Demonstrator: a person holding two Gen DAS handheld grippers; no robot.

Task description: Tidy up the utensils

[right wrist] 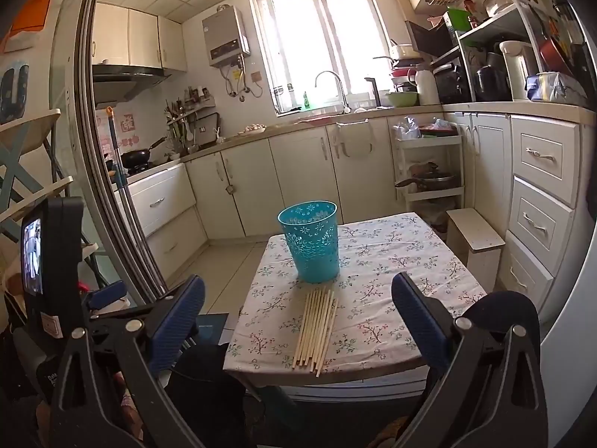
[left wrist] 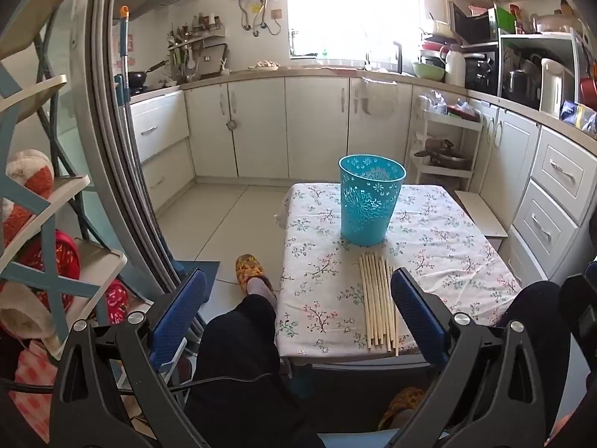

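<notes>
Several wooden chopsticks [left wrist: 378, 304] lie in a loose bundle on the near part of a small table [left wrist: 447, 246] with a floral cloth. Behind them stands an upright turquoise perforated cup [left wrist: 369, 199], nothing visible inside it. In the right wrist view the same chopsticks [right wrist: 316, 326] and cup [right wrist: 311, 240] sit on the table [right wrist: 403, 298]. My left gripper [left wrist: 298, 295] is open, short of the table's near edge, its right finger just beside the bundle. My right gripper [right wrist: 298, 298] is open too, held back from the table with nothing between its blue pads [right wrist: 418, 321].
A person's dark-trousered leg [left wrist: 238, 339] and patterned slipper [left wrist: 248, 270] are left of the table. A shoe rack [left wrist: 48, 246] and sliding door frame stand at the left. White cabinets [left wrist: 317, 127], a trolley [left wrist: 444, 149] and a low white stool [right wrist: 475, 246] ring the table.
</notes>
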